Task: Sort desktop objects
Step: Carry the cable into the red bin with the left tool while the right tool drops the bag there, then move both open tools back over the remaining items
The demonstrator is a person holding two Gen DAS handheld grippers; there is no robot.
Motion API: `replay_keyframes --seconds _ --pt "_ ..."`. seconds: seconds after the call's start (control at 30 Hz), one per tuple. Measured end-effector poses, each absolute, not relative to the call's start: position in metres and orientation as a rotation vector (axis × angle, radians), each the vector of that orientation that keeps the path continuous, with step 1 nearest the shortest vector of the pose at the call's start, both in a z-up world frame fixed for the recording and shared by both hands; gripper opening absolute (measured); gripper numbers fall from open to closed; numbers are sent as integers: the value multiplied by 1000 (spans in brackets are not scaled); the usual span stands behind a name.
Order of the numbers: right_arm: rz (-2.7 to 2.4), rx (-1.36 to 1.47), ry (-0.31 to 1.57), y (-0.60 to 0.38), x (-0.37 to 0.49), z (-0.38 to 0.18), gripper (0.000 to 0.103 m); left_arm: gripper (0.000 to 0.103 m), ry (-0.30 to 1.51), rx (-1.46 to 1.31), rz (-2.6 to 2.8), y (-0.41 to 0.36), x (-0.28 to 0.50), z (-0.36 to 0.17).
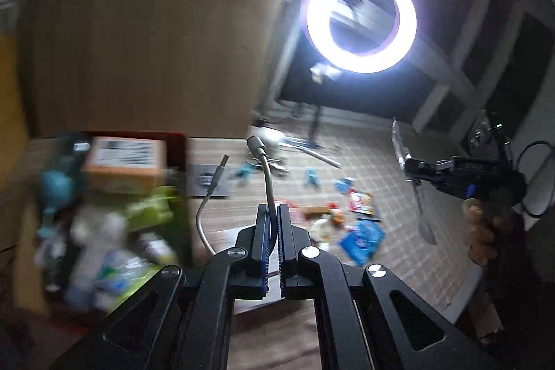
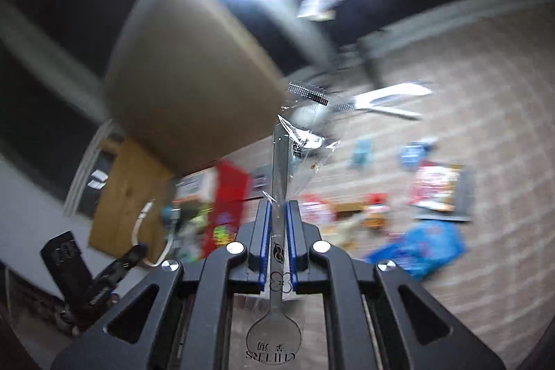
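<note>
Left gripper (image 1: 272, 208) is clamped on a grey USB cable (image 1: 267, 177), its plug ends arching up above the fingers. Right gripper (image 2: 277, 207) pinches a plastic-wrapped metal spoon (image 2: 279, 162), handle rising ahead, bowl trailing back between the arms, above the wrapper-strewn table (image 2: 485, 127).

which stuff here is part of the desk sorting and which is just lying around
Part of the job:
- USB cable, clamped in the left gripper
- wrapped spoon, clamped in the right gripper
- box of sorted items
- loose snack packets

Just lying about:
- ring light
- cardboard panel
</note>
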State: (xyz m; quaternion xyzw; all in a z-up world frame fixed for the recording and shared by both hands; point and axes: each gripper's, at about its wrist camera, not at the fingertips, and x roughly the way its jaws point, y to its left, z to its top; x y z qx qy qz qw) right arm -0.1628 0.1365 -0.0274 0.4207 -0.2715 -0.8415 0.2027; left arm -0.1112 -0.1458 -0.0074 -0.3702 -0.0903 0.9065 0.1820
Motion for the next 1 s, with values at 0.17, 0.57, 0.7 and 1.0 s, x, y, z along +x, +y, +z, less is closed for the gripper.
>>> replay_keyframes --seconds 0.17,0.57,0.7,1.0 --pt "-2238 1161 -674 42 -171 -23 9 3 -251 -1046 2689 -204 -92 -4" --pt "-2098 1223 -521 -120 -198 -49 12 5 -260 -1115 2790 -266 -112 -21" --pt "-2178 1288 -429 -128 -206 -51 31 15 -268 -1137 2817 -284 -119 -28" --pt "-2274 1243 -386 -76 -200 -45 32 15 -304 -1112 2776 -279 -107 -25"
